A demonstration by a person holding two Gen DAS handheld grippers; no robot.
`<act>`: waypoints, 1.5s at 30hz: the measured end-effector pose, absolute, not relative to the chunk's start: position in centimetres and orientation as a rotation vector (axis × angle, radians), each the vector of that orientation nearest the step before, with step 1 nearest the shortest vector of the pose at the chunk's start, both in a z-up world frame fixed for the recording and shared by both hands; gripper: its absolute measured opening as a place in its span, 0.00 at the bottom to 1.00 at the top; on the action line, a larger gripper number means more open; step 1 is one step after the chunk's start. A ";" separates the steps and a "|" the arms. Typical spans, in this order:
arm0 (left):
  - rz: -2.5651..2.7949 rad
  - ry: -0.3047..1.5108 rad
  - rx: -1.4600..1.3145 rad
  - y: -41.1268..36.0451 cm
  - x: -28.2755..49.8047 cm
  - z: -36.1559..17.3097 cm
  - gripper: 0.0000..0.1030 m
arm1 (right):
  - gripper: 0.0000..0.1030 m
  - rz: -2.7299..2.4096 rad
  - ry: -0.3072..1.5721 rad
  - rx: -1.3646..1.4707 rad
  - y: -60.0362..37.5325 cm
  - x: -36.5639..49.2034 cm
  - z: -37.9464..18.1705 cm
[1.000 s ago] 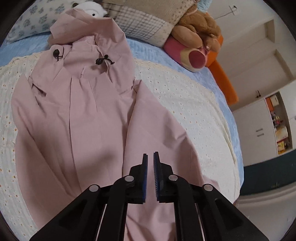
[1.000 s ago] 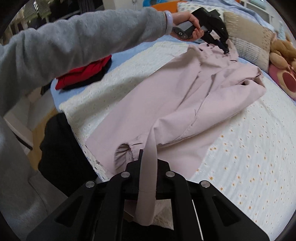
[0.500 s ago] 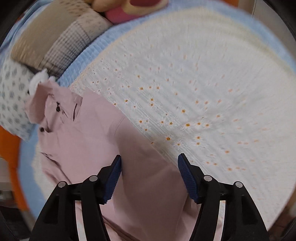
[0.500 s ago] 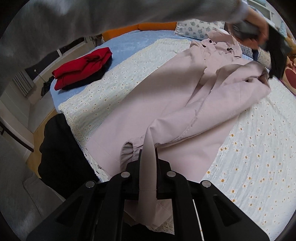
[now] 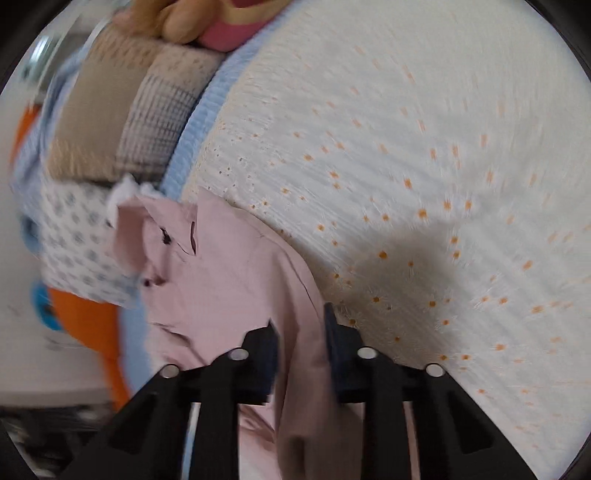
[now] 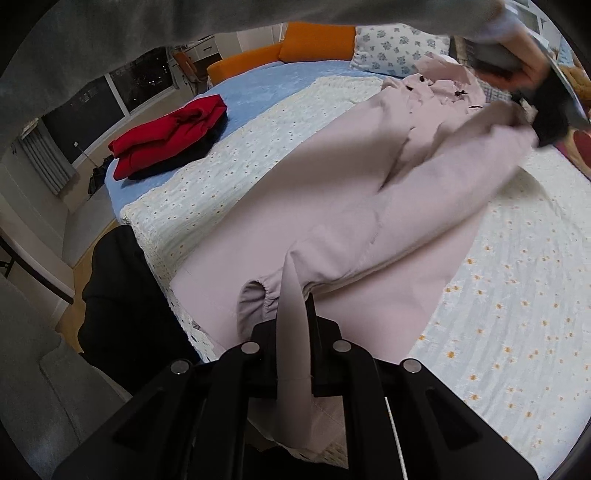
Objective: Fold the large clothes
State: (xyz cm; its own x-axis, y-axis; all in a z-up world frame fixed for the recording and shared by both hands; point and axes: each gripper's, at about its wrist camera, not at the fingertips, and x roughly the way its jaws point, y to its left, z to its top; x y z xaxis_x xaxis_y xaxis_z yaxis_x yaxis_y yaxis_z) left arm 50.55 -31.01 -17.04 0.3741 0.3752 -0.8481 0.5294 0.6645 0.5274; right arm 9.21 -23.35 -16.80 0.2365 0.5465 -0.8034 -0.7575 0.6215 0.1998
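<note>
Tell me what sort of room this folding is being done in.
Most likely a bedroom. The long pink coat lies spread on a bed with a white daisy-print quilt, floral and checked pillows are piled at its head, and a folded red garment sits on the blue sheet.

Large garment (image 6: 332, 206): pale dusty pink, plain, with small dark fastenings near the collar. Quilted bed cover (image 6: 517, 295): white to cream, scattered with small daisy motifs with orange centres; scalloped cream edge. Sheet beneath (image 6: 280, 85): light blue, fine ribbed texture. Folded clothes pile (image 6: 170, 140): bright red over black. Pillow (image 6: 399, 48): white with a blue-grey floral print. Second pillow (image 5: 122, 122): beige and tan patches, one grey check. Plush toy (image 5: 177, 18): tan-brown with a pink part; blurred. Headboard cushion (image 6: 314, 40): orange. Sleeve (image 6: 147, 40): grey. Gripper frames (image 6: 291, 350): black; left gripper pads (image 5: 334, 332) look dark blue.
</note>
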 end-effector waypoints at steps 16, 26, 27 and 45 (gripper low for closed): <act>-0.510 1.116 -0.304 -4.6 54.1 -16.3 0.06 | 0.08 0.711 0.951 -0.548 -19.8 6.1 -17.0; -0.429 1.113 0.362 -19.4 45.8 -10.8 0.79 | 0.09 0.758 0.974 -0.576 -17.2 6.6 -18.5; -0.391 1.108 0.408 -21.1 45.0 -10.5 0.80 | 0.09 0.764 0.976 -0.570 -17.2 6.7 -18.6; -0.296 1.238 0.602 -27.9 45.7 -14.8 0.27 | 0.08 0.775 0.940 -0.479 -19.9 6.7 -17.5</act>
